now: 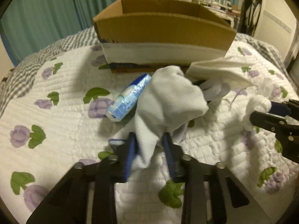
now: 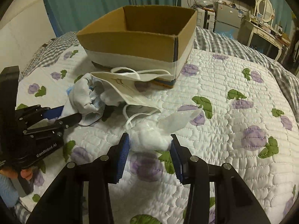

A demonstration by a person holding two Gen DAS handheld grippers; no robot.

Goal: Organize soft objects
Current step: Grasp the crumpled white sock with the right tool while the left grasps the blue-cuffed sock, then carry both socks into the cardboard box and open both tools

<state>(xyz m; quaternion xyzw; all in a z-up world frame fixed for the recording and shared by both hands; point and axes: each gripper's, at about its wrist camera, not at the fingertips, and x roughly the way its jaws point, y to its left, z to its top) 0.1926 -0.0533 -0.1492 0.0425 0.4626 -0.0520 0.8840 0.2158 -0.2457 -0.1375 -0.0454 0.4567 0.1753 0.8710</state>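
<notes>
Left gripper point(image 1: 149, 140) pinches white sock point(image 1: 168, 100), near box point(image 1: 160, 28); right gripper point(image 2: 149, 140) clamps cotton wad point(image 2: 149, 138); we judge: lift both clear of masks point(image 2: 130, 85), drop over box rim.

This is a home bedroom. A bed point(image 2: 224, 93) with a floral quilt fills the foreground, before teal curtains point(image 2: 112, 0). A white dressing table point(image 2: 265, 35) with an oval mirror point(image 2: 265, 5) stands nearby.

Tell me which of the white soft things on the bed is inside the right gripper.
The fluffy cotton wad, squeezed between the right gripper fingers. The sock is in the left gripper; the face mask lies loose by the box.
</notes>
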